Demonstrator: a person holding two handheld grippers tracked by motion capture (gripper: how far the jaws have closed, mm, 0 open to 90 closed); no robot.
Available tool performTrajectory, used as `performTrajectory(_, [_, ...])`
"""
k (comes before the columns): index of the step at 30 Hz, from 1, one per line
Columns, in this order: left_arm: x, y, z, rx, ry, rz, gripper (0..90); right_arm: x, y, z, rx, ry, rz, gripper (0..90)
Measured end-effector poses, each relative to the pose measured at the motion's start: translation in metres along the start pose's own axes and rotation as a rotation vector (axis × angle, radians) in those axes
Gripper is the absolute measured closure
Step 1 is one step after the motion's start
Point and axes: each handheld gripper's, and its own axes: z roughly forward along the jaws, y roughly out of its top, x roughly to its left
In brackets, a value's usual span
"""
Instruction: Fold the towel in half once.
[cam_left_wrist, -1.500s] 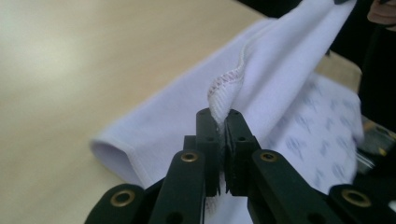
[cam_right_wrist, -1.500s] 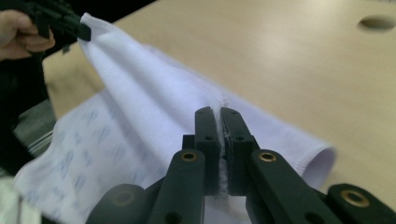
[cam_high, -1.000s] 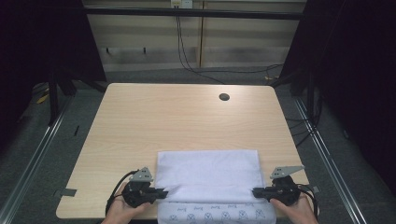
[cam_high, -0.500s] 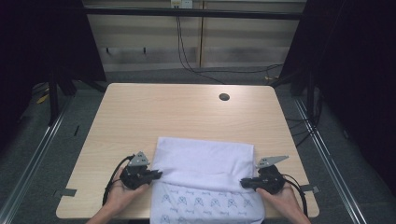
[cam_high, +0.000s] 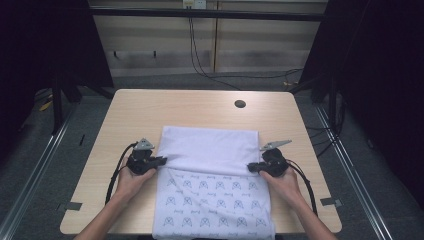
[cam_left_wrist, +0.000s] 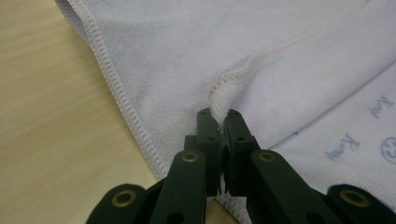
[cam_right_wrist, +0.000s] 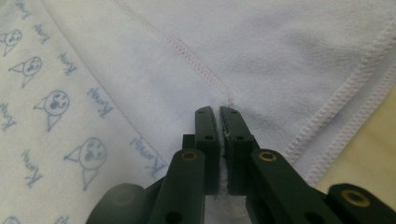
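A pale wooden tabletop (cam_high: 150, 112) stands before a dim back wall with dangling cables, and near its far edge we see a round cable hole (cam_high: 240, 104). On the near half lies a white towel (cam_high: 210, 150), its plain top layer folded over a layer printed with small blue cat faces that reaches the near edge. From above we see the left tongs (cam_high: 162, 160) at the towel's left edge and the right tongs (cam_high: 250, 168) at its right edge, each in a hand with the forearm coming up from below, both pointing inward toward each other. The left gripper view adds the stitched hem (cam_left_wrist: 119, 93) bunched between closed jaws; the right gripper view shows the right tongs (cam_right_wrist: 218, 112) likewise pinching cloth beside a seam (cam_right_wrist: 187, 58).
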Motion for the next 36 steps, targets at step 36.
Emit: performTrajectory(36, [0.053,0.069,0.009,-0.161,0.073,-0.105,86.9,-0.058,0.077,0.016,-0.252,-0.091,0.08,86.7])
